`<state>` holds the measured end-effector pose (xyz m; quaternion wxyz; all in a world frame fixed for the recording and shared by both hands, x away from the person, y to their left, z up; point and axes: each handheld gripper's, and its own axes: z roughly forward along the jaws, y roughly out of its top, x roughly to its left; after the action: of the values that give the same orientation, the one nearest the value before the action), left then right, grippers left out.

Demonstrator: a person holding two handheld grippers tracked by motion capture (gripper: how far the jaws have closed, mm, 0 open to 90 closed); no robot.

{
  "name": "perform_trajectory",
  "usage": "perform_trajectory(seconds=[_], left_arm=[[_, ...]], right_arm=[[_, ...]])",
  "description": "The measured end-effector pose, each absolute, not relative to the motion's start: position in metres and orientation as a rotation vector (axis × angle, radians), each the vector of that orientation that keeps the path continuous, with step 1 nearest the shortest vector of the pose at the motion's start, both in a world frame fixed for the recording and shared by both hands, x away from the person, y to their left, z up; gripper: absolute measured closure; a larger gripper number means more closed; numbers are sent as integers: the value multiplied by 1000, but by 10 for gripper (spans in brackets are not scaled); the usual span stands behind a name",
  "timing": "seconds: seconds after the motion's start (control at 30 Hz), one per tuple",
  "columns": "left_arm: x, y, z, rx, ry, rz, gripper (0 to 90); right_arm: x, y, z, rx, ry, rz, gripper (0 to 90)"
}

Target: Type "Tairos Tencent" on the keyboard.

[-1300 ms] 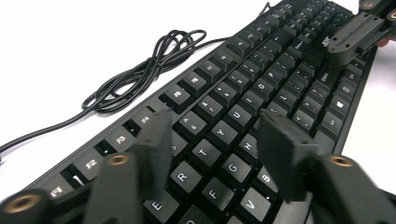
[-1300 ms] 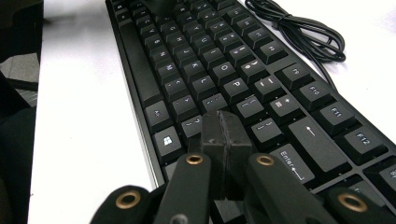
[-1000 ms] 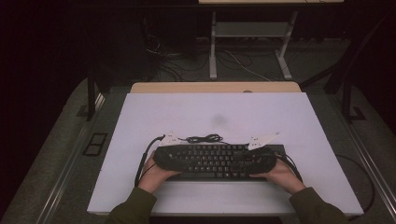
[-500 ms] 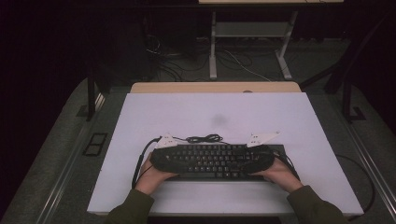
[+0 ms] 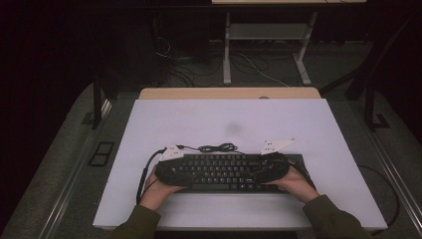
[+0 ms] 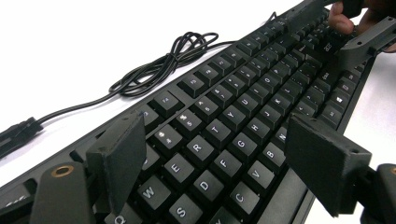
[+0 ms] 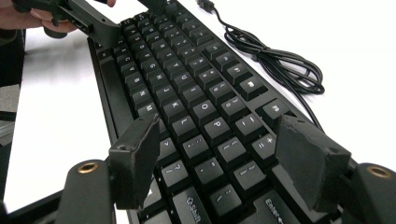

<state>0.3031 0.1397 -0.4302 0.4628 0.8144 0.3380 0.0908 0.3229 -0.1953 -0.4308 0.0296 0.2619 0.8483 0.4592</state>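
Observation:
A black keyboard [image 5: 219, 172] lies flat on the white table top, with its coiled cable [image 5: 216, 148] just behind it. My left gripper [image 5: 171, 172] hovers over the keyboard's left end. In the left gripper view its jaws [image 6: 219, 163] stand open above the letter keys [image 6: 224, 121] without pressing them. My right gripper [image 5: 271, 169] is over the right end. Its jaws [image 7: 224, 163] have just been opening and now stand wide, and the keys [image 7: 187, 84] lie between the pads, untouched. Each gripper view shows the other gripper at the keyboard's far end.
The white table top [image 5: 229, 119] stretches well beyond the keyboard toward a wooden strip [image 5: 229, 93] along its far edge. Past that, a desk frame [image 5: 226, 55] and loose cables stand on the dark floor. The person's forearms come in from the near edge.
The left gripper has slid a little to the left and nearer me. The keyboard and the right hand look almost unmoved.

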Motion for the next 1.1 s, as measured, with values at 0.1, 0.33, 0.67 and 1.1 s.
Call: perform_trajectory(seconds=[0.1, 0.33, 0.67, 1.1], left_arm=[[302, 142, -430, 1996, 842, 228, 210], [298, 149, -430, 1991, 859, 248, 216], [294, 157, -430, 1985, 880, 276, 258], [290, 169, -430, 1995, 895, 312, 636]], right_arm=[[324, -193, -431, 811, 2617, 1415, 305], [328, -189, -431, 793, 2620, 1419, 304], [331, -183, -431, 777, 2631, 1423, 304], [335, -177, -430, 769, 2633, 1440, 304]])
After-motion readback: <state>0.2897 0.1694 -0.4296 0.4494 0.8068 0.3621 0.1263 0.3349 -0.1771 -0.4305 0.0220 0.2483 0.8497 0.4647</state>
